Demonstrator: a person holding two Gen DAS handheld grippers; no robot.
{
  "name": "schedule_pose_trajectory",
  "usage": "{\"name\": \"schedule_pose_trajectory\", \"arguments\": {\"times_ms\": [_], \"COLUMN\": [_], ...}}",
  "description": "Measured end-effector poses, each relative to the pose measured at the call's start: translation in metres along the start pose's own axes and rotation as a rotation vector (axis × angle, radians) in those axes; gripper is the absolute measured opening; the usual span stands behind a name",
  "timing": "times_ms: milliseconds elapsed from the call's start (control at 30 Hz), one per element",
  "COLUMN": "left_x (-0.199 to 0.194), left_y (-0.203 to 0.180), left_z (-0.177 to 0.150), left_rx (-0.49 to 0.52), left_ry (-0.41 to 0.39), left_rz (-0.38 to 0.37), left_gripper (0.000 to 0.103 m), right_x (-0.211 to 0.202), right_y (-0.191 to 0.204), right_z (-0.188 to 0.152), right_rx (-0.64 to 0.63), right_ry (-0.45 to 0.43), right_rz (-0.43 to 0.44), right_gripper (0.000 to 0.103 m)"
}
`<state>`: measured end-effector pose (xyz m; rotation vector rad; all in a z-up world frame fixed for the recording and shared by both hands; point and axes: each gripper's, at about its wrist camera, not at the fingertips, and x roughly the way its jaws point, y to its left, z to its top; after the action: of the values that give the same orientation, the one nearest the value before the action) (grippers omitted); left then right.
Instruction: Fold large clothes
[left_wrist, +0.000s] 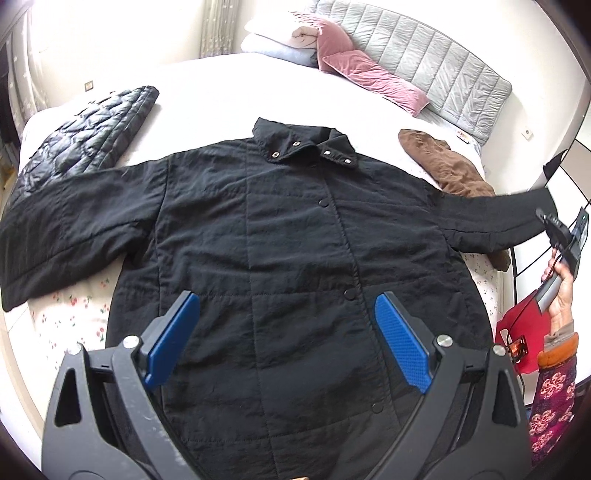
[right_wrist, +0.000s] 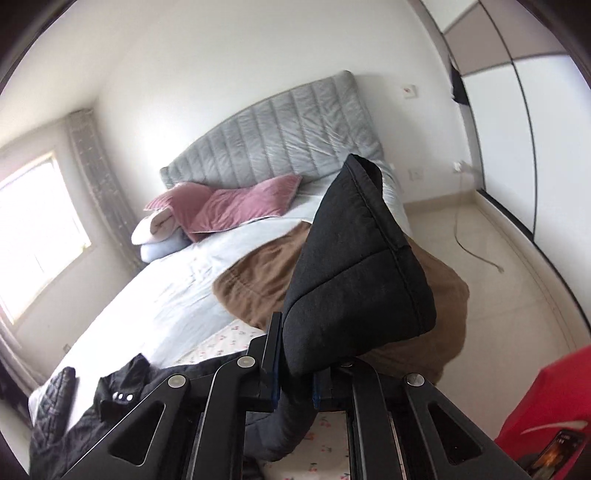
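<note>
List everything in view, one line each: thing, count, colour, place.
jacket: one, black, spread flat on the bed
sleeve cuff: one, black, lifted, pinched in the right gripper
quilted garment: one, shiny black, bed's far left
brown garment: one, by the lifted sleeve
pillows: pink, at the headboard
headboard: one, grey
bed sheet: white
red item: one, bed's right edge
left gripper: open, above the jacket hem
right gripper: shut on the cuff

The left gripper (left_wrist: 288, 341) had black, triangle-cutout arms with silver screws and blue textured pads (left_wrist: 402, 341). The right gripper (right_wrist: 293, 384) was black with silver pivots. The person's sleeve (left_wrist: 552, 398) was magenta, flower-patterned, with an orange cuff.
</note>
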<state>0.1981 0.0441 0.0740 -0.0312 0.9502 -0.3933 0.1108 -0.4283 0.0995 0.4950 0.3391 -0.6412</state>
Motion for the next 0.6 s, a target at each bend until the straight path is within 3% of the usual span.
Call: {"name": "schedule_pose_trajectory", "arguments": {"times_ms": [133,267,400,600], "left_x": [0.005,0.015,0.026,0.044], "left_y": [-0.009,-0.015,-0.017,-0.007], "left_z": [0.012,0.017,0.018,0.014], "left_rx": [0.005,0.0,-0.005,-0.04], "left_ry": [-0.015,-0.012,-0.009,0.005], "left_rz": [-0.036,-0.068,-0.083,-0.09], "left_gripper": [0.096,0.096,0.096,0.096], "right_x": [-0.017,-0.023,-0.013,0.023], "right_y": [0.076,0.151,0.21,0.26], "right_z": [0.003,-0.015,-0.052,-0.134], "right_rx": [-0.163,-0.318,-0.414,-0.482], "right_ry": [-0.037,-0.034,0.037,0.223], "right_rz": [0.096,0.189,0.291,0.375], "right_gripper": [0.011,0.011,0.011,0.016]}}
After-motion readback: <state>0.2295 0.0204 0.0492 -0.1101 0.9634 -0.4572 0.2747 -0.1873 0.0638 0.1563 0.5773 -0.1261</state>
